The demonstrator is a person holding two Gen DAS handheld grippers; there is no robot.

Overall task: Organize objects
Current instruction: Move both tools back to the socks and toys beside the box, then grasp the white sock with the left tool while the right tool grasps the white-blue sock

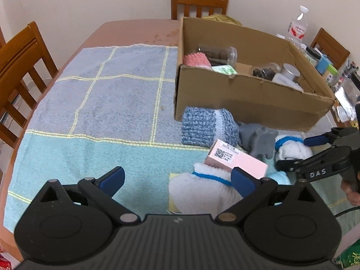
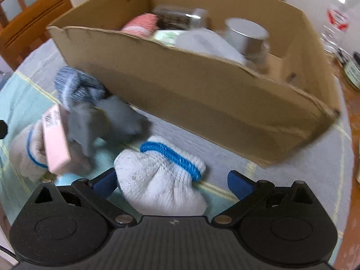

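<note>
A cardboard box (image 1: 247, 103) (image 2: 202, 94) stands on the towel and holds jars, a pink cloth and a metal tin. In front of it lie a blue knitted roll (image 1: 208, 126), a grey toy elephant (image 1: 258, 140) (image 2: 101, 121), a pink carton (image 1: 238, 158) (image 2: 56, 144) and two white socks with blue bands. My left gripper (image 1: 177, 180) is open over the towel, with one white sock (image 1: 202, 191) by its right finger. My right gripper (image 2: 173, 180) is open around the other white sock (image 2: 162, 180) (image 1: 292, 148), which lies between its fingers.
A blue and green checked towel (image 1: 101, 112) covers the brown table. Wooden chairs (image 1: 20, 67) stand at the left, back and right. A water bottle (image 1: 297, 27) and small jars (image 1: 312, 56) stand to the right behind the box.
</note>
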